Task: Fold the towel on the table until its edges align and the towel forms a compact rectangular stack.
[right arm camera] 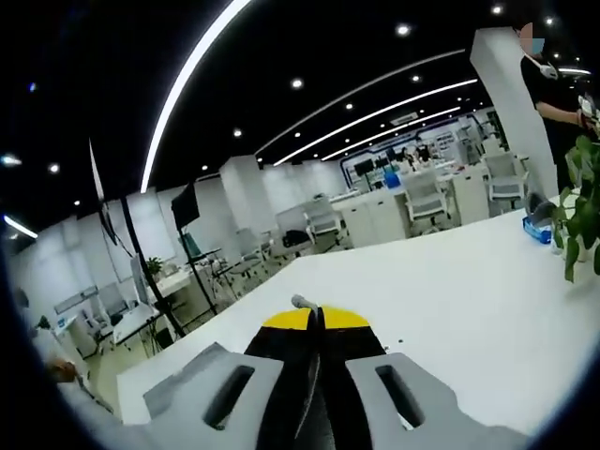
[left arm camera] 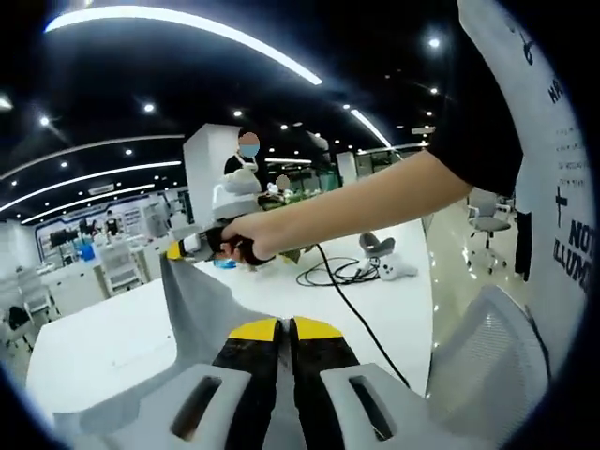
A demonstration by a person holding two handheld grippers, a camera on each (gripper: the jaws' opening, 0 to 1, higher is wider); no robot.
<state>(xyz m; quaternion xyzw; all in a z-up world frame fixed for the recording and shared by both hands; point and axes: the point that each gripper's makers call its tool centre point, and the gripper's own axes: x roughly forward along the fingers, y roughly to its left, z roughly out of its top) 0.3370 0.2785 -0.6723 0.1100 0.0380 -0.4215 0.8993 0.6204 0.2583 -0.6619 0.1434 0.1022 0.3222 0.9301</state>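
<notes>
The grey towel (left arm camera: pixel 202 309) is lifted off the white table (left arm camera: pixel 112 337) and stretched between the two grippers. In the left gripper view, my left gripper (left arm camera: pixel 285 326) is shut at the bottom, with the cloth running into its yellow-tipped jaws from the left. The right gripper (left arm camera: pixel 178 249), held in a hand, pinches the towel's far upper corner. In the right gripper view, my right gripper (right arm camera: pixel 314 319) is shut, and a small tuft of towel (right arm camera: pixel 300 302) pokes out above its tips, over the table (right arm camera: pixel 450 309).
A black cable (left arm camera: pixel 337 272) and a white controller (left arm camera: pixel 396 270) lie on the table's far side. A white mesh chair (left arm camera: pixel 497 347) stands at the right. A potted plant (right arm camera: pixel 581 216) and a blue item (right arm camera: pixel 539 230) sit at the table's edge. A person (left arm camera: pixel 246 159) stands behind.
</notes>
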